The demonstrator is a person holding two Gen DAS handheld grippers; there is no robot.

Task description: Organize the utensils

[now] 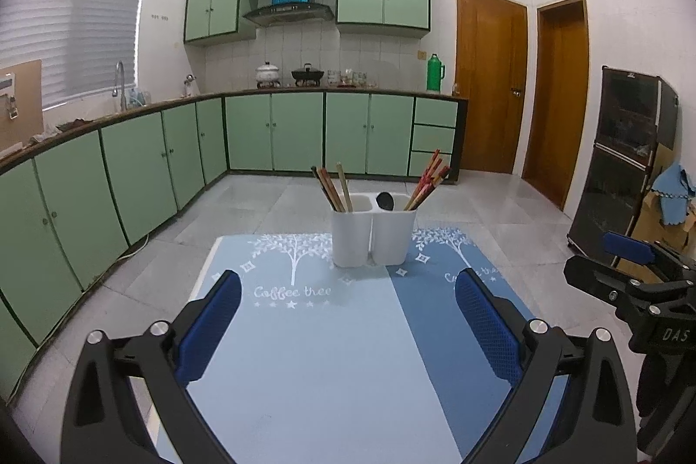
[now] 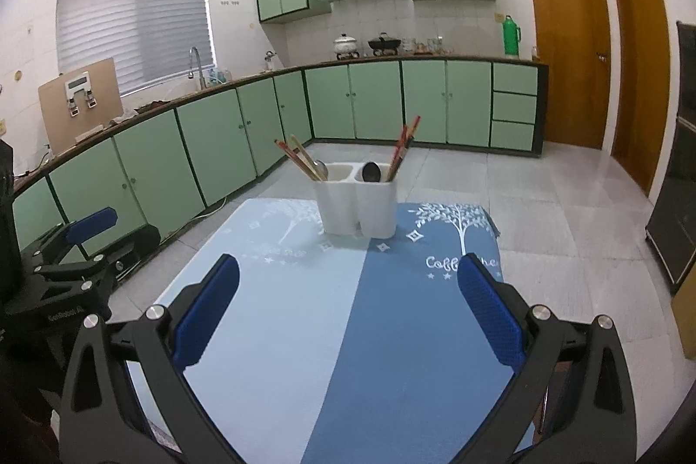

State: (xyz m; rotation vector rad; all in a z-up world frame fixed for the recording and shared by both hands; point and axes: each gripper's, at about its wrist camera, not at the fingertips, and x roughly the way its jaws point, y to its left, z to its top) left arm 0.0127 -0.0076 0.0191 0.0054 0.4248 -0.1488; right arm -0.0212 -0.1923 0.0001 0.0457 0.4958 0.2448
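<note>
A white two-compartment utensil holder (image 1: 372,231) (image 2: 356,205) stands at the far end of the blue tablecloth (image 1: 322,355) (image 2: 304,333). Its left compartment holds chopsticks (image 1: 332,188) (image 2: 300,159) and a metal spoon (image 2: 321,168). Its right compartment holds a dark ladle (image 1: 385,201) (image 2: 371,171) and red chopsticks (image 1: 428,181) (image 2: 404,146). My left gripper (image 1: 348,290) is open and empty, well short of the holder. My right gripper (image 2: 348,277) is open and empty too. Each gripper shows at the edge of the other's view (image 1: 630,259) (image 2: 87,238).
Green kitchen cabinets (image 1: 278,133) (image 2: 374,101) line the left and back walls. A dark cabinet (image 1: 622,159) stands at the right. Wooden doors (image 1: 491,81) (image 2: 565,42) are at the back right. Grey tiled floor (image 1: 478,211) surrounds the table.
</note>
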